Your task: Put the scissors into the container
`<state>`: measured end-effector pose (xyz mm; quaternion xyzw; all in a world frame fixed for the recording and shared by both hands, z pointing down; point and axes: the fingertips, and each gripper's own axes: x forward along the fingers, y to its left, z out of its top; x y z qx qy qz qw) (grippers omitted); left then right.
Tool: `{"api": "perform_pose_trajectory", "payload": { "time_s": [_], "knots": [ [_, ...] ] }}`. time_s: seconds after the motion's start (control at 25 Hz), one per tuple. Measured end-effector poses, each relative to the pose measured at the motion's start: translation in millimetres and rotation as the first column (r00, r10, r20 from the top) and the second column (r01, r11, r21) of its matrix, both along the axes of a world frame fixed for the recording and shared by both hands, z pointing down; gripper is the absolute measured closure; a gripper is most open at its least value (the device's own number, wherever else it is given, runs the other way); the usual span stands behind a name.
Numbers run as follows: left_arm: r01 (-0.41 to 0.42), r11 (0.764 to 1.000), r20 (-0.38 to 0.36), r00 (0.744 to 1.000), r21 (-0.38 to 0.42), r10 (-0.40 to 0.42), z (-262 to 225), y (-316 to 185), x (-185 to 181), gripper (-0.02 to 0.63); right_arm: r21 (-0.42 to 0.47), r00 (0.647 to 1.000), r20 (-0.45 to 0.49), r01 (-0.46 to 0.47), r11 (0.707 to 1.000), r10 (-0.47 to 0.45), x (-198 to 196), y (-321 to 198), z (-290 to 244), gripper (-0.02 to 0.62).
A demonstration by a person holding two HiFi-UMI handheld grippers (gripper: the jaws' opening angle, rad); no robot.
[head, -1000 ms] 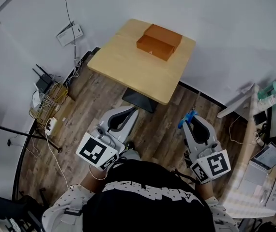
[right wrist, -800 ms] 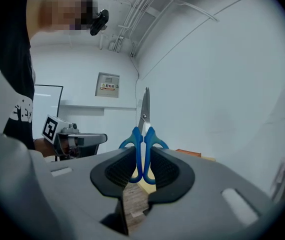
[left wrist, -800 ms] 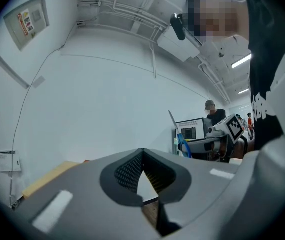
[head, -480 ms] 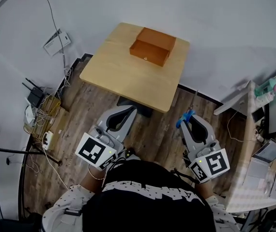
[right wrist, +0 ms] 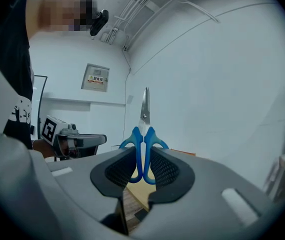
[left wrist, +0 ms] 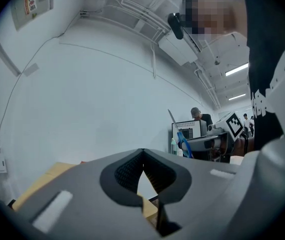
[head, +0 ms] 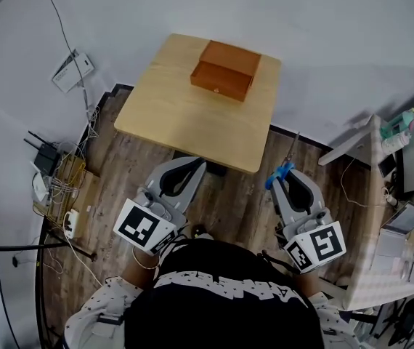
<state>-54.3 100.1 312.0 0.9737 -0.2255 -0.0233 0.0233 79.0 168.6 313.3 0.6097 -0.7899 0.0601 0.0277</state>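
Note:
The blue-handled scissors (head: pixel 280 174) stand between the jaws of my right gripper (head: pixel 285 173), blades pointing away from me toward the wall. In the right gripper view the right gripper (right wrist: pixel 143 156) is shut on the scissors (right wrist: pixel 143 149) by the handles, blade upright. My left gripper (head: pixel 198 164) is held beside it, shut and with nothing in it; in its own view the left gripper (left wrist: pixel 142 154) has its tips meeting. The orange-brown container (head: pixel 225 70) sits at the far side of the wooden table (head: pixel 192 118), ahead of both grippers, which are short of the table's near edge.
A dark table base (head: pixel 200 160) stands on the wood floor. Cables and a router (head: pixel 47 166) lie at the left by the wall. A white desk (head: pixel 370 195) with a bottle (head: pixel 399 122) and office gear is at the right.
The table and container have shifted left and toward me in the head view as I carry both grippers forward. The scissors stay in the right gripper; both jaws are unchanged.

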Motion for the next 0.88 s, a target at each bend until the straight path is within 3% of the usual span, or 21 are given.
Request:
{"api": "perform_pose_trajectory", "payload": {
  "time_s": [0.64,0.88],
  "knots": [
    [-0.027,0.999,-0.016,1.0,0.019,0.027,3.7,-46.1,-33.8,0.609,-0.001,0.997,-0.019,-0.073,0.997,0.073,-21.5,-41.5,1.9,0.492],
    [-0.025,0.999,0.022,0.999,-0.026,0.026,11.1,-50.1,-46.3,0.609,-0.011,0.997,-0.014,-0.073,0.997,0.073,-30.4,-49.3,2.6,0.491]
  ]
}}
